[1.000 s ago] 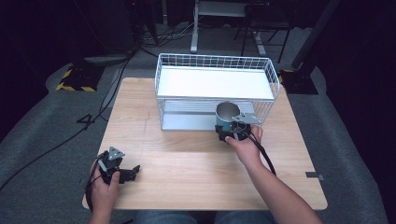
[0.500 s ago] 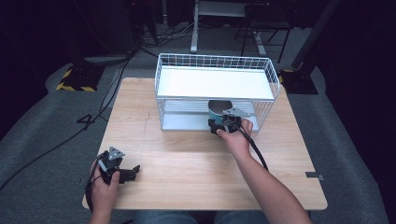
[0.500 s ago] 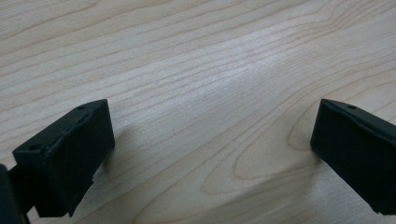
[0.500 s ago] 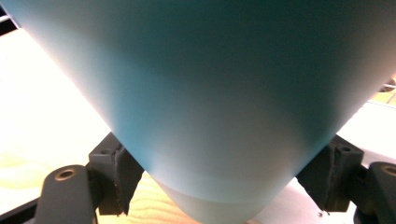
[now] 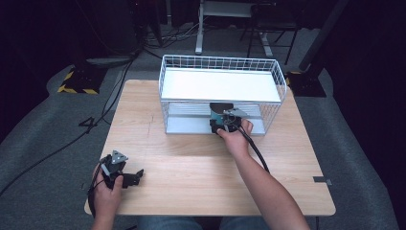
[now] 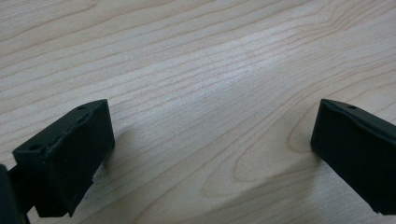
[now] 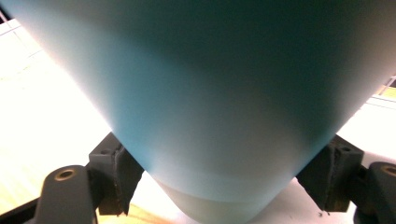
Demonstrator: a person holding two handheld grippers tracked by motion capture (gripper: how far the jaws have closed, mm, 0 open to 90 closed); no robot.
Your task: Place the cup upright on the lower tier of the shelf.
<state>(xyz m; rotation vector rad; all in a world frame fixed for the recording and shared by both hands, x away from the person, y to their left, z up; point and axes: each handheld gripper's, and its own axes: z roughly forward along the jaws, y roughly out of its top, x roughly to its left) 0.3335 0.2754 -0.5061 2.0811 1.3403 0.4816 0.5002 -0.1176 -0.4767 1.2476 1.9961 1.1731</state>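
Observation:
A teal cup [image 5: 219, 111] with a dark inside sits in the lower level of the white wire rack [image 5: 172, 91], under its white top shelf. My right gripper [image 5: 221, 120] is shut on the cup at the rack's open front. In the right gripper view the teal cup [image 7: 205, 107] fills the space between the two black pads [image 7: 116, 172]. My left gripper [image 5: 134, 176] rests on the wooden table [image 5: 191, 167] near its front left corner, open with nothing between its fingers [image 6: 70, 158], in the left gripper view.
The rack stands at the back middle of the table. Black cables run over the grey floor to the left, and a yellow-black striped block [image 5: 76, 81] lies there. Chair and desk legs stand behind the table.
My right gripper has carried the cup forward from just outside the rack's front into its lower level. The left gripper has not moved.

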